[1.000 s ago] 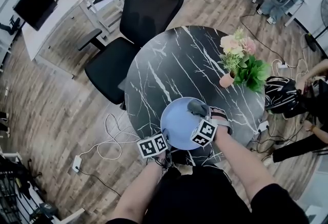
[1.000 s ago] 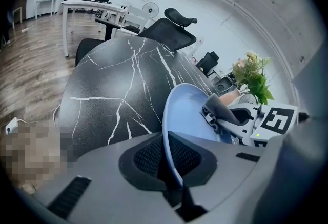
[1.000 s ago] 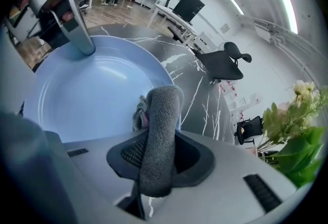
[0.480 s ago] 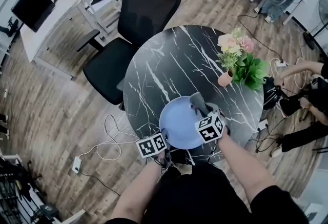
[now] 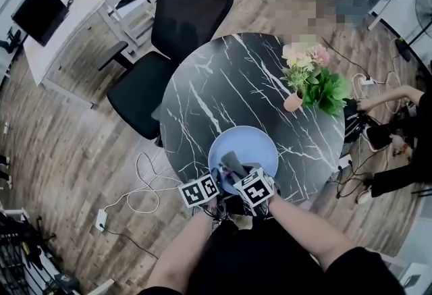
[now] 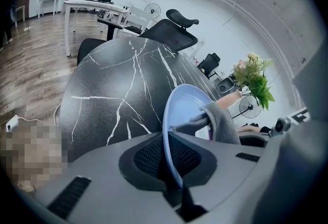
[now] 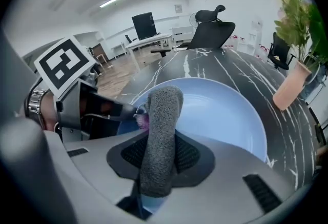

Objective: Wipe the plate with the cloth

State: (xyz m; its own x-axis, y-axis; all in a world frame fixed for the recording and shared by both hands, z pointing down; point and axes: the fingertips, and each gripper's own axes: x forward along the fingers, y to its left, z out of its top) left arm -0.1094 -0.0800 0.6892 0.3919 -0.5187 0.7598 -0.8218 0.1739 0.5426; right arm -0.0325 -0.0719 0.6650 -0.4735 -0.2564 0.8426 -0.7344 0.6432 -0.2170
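A light blue plate (image 5: 251, 147) rests on the near edge of the black marble table (image 5: 229, 77). My left gripper (image 5: 216, 181) is shut on the plate's near-left rim; in the left gripper view the rim (image 6: 171, 130) runs edge-on between the pads. My right gripper (image 5: 236, 171) is shut on a grey cloth (image 5: 231, 163) and holds it over the near part of the plate, close beside the left gripper. In the right gripper view the cloth (image 7: 161, 130) stands up between the pads in front of the plate (image 7: 225, 115), with the left gripper (image 7: 110, 110) just to its left.
A pink pot of flowers (image 5: 305, 84) stands on the table's right side. A black office chair (image 5: 172, 30) is behind the table. White desk with a monitor (image 5: 47, 13) at far left. Cables (image 5: 138, 189) lie on the wood floor; a person (image 5: 398, 118) sits at right.
My right gripper has carried the cloth from the plate's far right rim across to its near left part and rolled as it went. The left gripper and plate have stayed put.
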